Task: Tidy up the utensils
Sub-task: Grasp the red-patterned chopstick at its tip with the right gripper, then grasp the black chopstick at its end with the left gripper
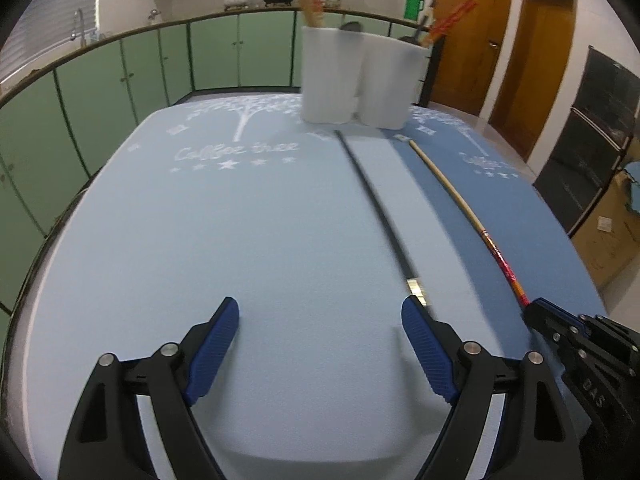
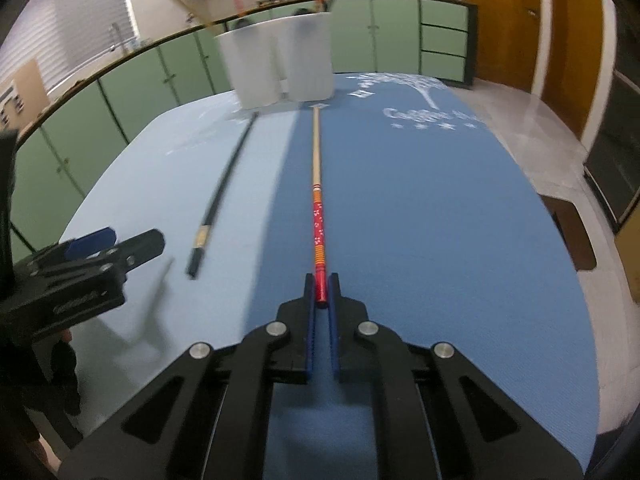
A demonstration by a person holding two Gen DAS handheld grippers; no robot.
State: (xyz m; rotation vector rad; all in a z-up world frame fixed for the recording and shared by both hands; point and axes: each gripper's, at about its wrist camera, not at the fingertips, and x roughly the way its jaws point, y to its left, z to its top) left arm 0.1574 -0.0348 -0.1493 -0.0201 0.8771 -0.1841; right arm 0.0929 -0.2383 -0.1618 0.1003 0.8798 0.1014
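The right gripper (image 2: pixel 322 294) pinches the red end of a red chopstick (image 2: pixel 318 200). Its tip points at the two white cups (image 2: pixel 280 64). A black chopstick (image 2: pixel 224 184) lies left of it. The left gripper (image 2: pixel 116 246) is further left.

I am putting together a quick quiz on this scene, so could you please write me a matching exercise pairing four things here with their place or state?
Column one:
1. red chopstick
2. black chopstick
3. left gripper
4. white holder

Column two:
A. open, nothing between its fingers
B. at the far end of the mat, utensils standing in it
C. clamped at its end in the right gripper
D. lying loose on the light blue mat

Pairs: 1-C, 2-D, 3-A, 4-B
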